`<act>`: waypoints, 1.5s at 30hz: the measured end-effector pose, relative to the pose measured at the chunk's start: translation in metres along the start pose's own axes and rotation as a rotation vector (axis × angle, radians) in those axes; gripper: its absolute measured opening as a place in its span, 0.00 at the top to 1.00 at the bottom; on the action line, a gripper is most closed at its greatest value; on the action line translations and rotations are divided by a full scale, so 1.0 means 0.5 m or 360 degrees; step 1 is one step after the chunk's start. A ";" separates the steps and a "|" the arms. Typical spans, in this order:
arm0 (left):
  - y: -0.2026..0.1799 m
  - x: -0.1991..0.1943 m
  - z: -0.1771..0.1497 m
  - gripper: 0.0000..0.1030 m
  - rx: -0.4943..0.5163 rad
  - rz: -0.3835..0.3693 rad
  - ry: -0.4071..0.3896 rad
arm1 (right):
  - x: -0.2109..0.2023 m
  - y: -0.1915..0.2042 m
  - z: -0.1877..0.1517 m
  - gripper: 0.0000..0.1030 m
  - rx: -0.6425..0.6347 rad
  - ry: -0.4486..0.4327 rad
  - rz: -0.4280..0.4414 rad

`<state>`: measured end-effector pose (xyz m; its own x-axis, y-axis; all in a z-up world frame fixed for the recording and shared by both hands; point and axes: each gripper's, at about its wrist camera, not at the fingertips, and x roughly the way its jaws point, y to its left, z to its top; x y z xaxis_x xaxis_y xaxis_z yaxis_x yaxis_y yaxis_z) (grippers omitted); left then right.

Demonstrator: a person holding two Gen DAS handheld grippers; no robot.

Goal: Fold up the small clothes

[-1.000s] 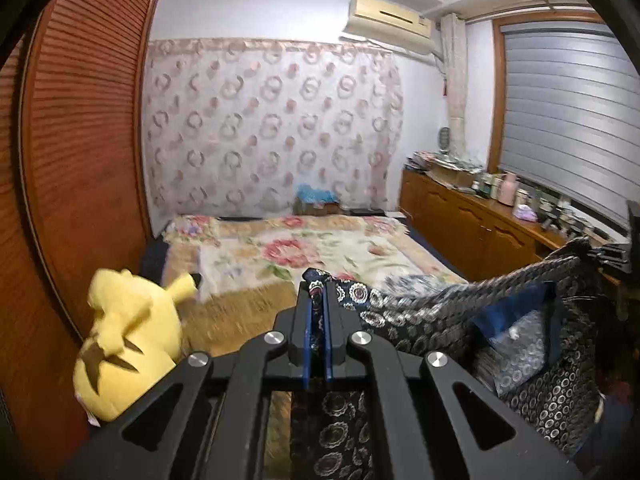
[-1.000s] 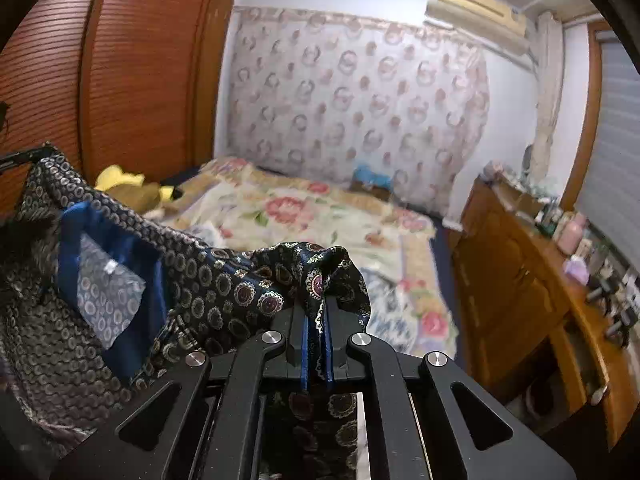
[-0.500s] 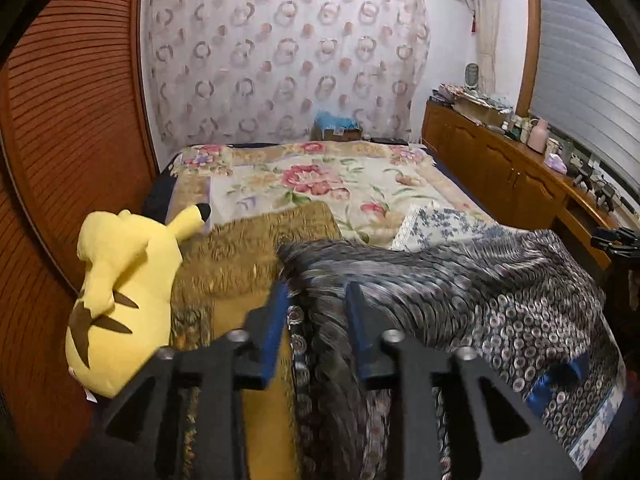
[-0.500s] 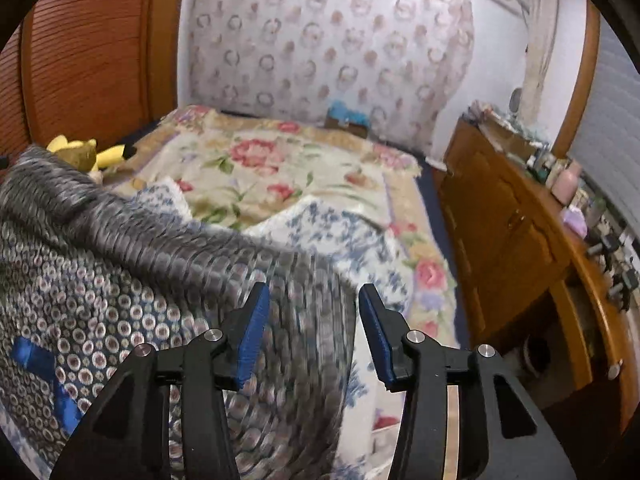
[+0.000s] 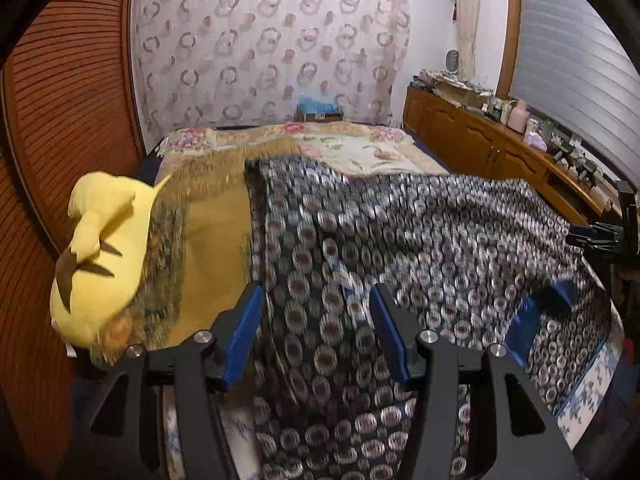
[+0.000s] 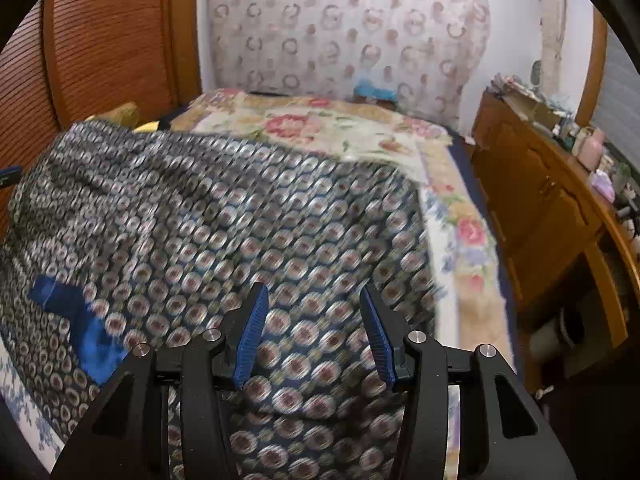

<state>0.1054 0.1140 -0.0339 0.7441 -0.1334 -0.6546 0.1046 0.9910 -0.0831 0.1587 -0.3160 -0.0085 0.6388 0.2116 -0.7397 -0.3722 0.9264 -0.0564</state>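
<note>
A floral quilted bedspread (image 5: 360, 152) is covering the bed. A yellow plush toy (image 5: 100, 256) is lying along its left edge, against the louvred wooden wardrobe doors (image 5: 68, 92). Beyond the bedspread's far end a ring-patterned curtain (image 5: 272, 48) is hanging. A cluttered wooden sideboard (image 6: 552, 184) is standing to its right.

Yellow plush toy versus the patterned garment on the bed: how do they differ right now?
The yellow plush toy is plain and stuffed; the patterned garment is dark with ring print and lies spread. The toy sits left of the left tool; the garment lies between its jaws. Both rest on the bed.
</note>
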 end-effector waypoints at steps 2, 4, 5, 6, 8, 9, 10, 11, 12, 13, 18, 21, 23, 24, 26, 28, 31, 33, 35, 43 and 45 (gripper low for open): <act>-0.005 -0.001 -0.018 0.47 -0.0002 0.0014 0.0010 | 0.014 0.017 -0.016 0.53 -0.0023 0.0036 0.0032; -0.004 0.000 -0.036 0.47 -0.0014 0.0021 0.0026 | 0.027 0.030 -0.026 0.53 -0.0060 0.0074 0.0031; -0.005 0.000 -0.042 0.47 -0.0016 0.0027 0.0033 | 0.033 0.035 -0.030 0.53 -0.0070 0.0088 0.0031; -0.006 -0.001 -0.048 0.47 -0.0020 0.0036 0.0037 | 0.041 0.038 -0.033 0.53 -0.0077 0.0110 0.0037; -0.006 -0.004 -0.060 0.47 -0.0029 0.0039 0.0040 | 0.053 0.039 -0.039 0.53 -0.0082 0.0146 0.0044; -0.006 -0.005 -0.066 0.47 -0.0037 0.0035 0.0040 | 0.058 0.039 -0.042 0.53 -0.0084 0.0153 0.0051; -0.005 -0.008 -0.073 0.47 -0.0046 0.0029 0.0040 | 0.058 0.039 -0.045 0.50 -0.0075 0.0134 0.0054; -0.005 -0.009 -0.078 0.47 -0.0052 0.0028 0.0043 | 0.058 0.035 -0.047 0.48 -0.0062 0.0122 0.0057; -0.004 -0.010 -0.085 0.47 -0.0060 0.0031 0.0047 | 0.059 0.030 -0.050 0.46 -0.0037 0.0111 0.0066; -0.004 -0.010 -0.089 0.47 -0.0065 0.0035 0.0049 | 0.060 0.025 -0.050 0.44 -0.0020 0.0114 0.0073; 0.001 -0.003 -0.112 0.47 -0.0100 0.0046 0.0075 | 0.061 0.020 -0.050 0.38 -0.0006 0.0122 0.0072; 0.002 0.000 -0.120 0.47 -0.0119 0.0048 0.0074 | 0.061 0.020 -0.050 0.35 -0.0003 0.0124 0.0066; 0.001 -0.001 -0.123 0.47 -0.0127 0.0048 0.0069 | 0.061 0.019 -0.050 0.33 0.0001 0.0124 0.0063; 0.000 -0.002 -0.123 0.47 -0.0132 0.0051 0.0065 | 0.061 0.019 -0.050 0.33 0.0001 0.0124 0.0059; -0.003 -0.010 -0.123 0.47 -0.0145 0.0044 0.0036 | 0.062 0.020 -0.050 0.32 0.0001 0.0124 0.0053; -0.006 -0.019 -0.123 0.47 -0.0149 0.0033 0.0002 | 0.062 0.020 -0.050 0.32 0.0002 0.0123 0.0051; -0.008 -0.028 -0.120 0.48 -0.0154 0.0026 -0.0026 | 0.062 0.019 -0.050 0.31 0.0001 0.0124 0.0052; -0.007 -0.031 -0.119 0.48 -0.0169 0.0014 -0.0035 | 0.062 0.019 -0.050 0.31 0.0001 0.0124 0.0053; -0.007 -0.032 -0.120 0.54 -0.0181 -0.0003 -0.0043 | 0.062 0.019 -0.050 0.31 0.0000 0.0123 0.0051; -0.006 -0.014 -0.118 0.65 -0.0184 -0.0022 -0.0026 | 0.062 0.019 -0.050 0.31 0.0000 0.0124 0.0053; -0.004 -0.006 -0.113 0.67 -0.0179 -0.0024 -0.0023 | 0.062 0.019 -0.050 0.31 0.0000 0.0124 0.0053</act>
<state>0.0656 0.1127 -0.0742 0.7525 -0.1478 -0.6418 0.0419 0.9833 -0.1773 0.1580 -0.3086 -0.0488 0.5719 0.2175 -0.7910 -0.3924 0.9193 -0.0309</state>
